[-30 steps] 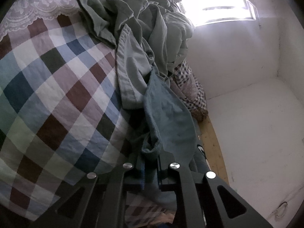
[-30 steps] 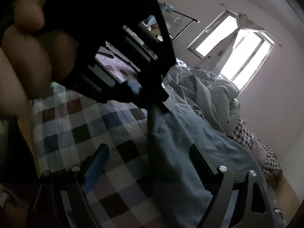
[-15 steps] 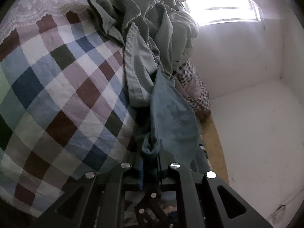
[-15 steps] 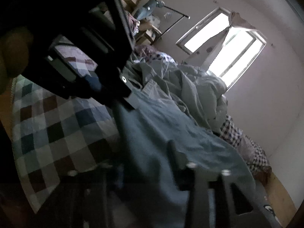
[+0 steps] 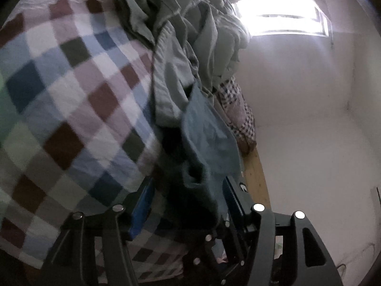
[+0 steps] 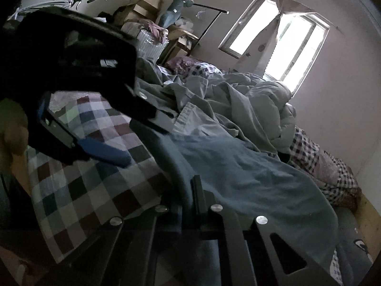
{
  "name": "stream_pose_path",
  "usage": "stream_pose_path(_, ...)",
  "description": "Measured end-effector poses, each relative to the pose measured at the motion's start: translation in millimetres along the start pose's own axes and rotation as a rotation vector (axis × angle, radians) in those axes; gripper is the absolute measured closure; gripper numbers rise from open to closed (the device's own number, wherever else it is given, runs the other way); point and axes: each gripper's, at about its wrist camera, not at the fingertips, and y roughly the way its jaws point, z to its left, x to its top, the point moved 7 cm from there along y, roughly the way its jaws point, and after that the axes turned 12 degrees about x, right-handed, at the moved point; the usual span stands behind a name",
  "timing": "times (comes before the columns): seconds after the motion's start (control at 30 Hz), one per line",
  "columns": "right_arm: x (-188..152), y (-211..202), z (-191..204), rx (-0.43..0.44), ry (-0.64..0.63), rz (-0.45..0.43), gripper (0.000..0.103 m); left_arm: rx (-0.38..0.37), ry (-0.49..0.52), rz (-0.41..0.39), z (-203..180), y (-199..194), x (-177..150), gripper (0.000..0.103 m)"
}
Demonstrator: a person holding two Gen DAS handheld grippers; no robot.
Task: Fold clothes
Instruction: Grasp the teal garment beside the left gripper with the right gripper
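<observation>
A blue garment [image 6: 250,174] lies over the checked bedsheet [image 6: 95,190], one edge lifted towards me. My right gripper [image 6: 190,190] is shut on that edge, the cloth pinched between its dark fingers. In the left wrist view the same blue garment [image 5: 204,140] hangs down between the blue pads [image 5: 142,197] of my left gripper [image 5: 188,195]. Its jaws are opening and stand apart from the cloth. From the right wrist view my left gripper [image 6: 147,143] shows at the upper left, open, with a hand behind it.
A rumpled grey-green duvet [image 6: 238,104] is heaped behind the garment. A small-checked pillow [image 6: 321,164] lies at the bed's far end by the wooden bed edge [image 5: 257,178]. Cardboard boxes [image 6: 147,0] and a clothes rail [image 6: 209,9] stand by the window [image 6: 281,47].
My left gripper's jaws went from closed on the blue garment to wide apart. My right gripper's jaws closed onto the garment's edge and lifted a little.
</observation>
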Motion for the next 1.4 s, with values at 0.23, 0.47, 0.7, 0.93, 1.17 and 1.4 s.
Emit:
stream_pose_path(0.23,-2,-1,7,0.011,-0.014,0.000,0.098,0.016,0.028,0.002,-9,16,1,0.040)
stream_pose_path(0.47,-3,0,6,0.009,-0.021,-0.002,0.099,0.028,0.033,-0.029,-12,21,4,0.050)
stream_pose_path(0.7,-4,0,8,-0.016,-0.047,-0.004,0.098,0.057,0.078,-0.037,-16,18,5,0.094)
stream_pose_path(0.93,-9,-4,12,-0.130,-0.114,-0.014,0.053,0.029,0.116,-0.047,-28,9,6,0.095)
stream_pose_path(1.17,-31,0,-9,-0.232,-0.115,0.057,0.053,-0.017,0.141,-0.057,-47,6,12,0.096)
stream_pose_path(1.4,-64,-19,-39,-0.317,-0.108,0.131,0.053,-0.043,0.131,-0.064,-58,6,18,0.096)
